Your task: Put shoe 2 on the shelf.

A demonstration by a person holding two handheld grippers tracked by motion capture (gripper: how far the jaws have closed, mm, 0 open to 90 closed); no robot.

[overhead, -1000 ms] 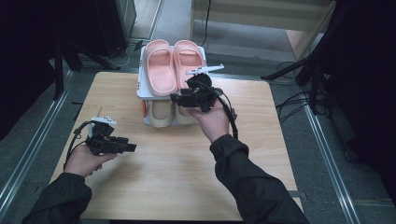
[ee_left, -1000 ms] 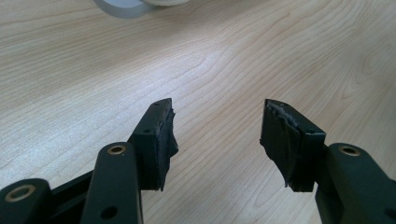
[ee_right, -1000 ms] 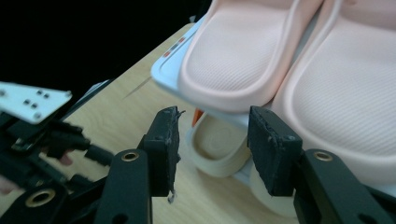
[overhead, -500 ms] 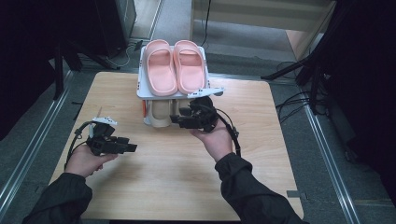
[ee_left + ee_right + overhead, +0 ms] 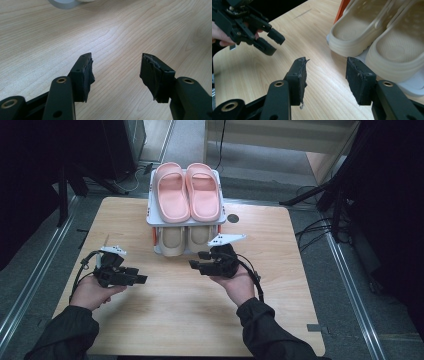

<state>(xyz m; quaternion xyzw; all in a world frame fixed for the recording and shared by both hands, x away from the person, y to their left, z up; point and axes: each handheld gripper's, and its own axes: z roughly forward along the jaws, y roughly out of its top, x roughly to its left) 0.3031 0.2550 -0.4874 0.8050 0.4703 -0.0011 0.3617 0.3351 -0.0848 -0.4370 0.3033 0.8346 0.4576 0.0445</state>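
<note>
We approached the beige foam slippers [image 5: 372, 37]

Right gripper [image 5: 325, 67] jaws, just opening, stood wide and empty, slippers just beyond; soft and light, we judged, best pinched at a sidewall.

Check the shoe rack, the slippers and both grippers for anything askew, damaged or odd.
Both pairs sit straight: pink slippers on top of the rack, beige slippers below. The one oddity is wear: the black pads of the right gripper look frayed at the edges, as do those of the left gripper.

Table evenly bright, surroundings dark; gripper views sharp
</note>
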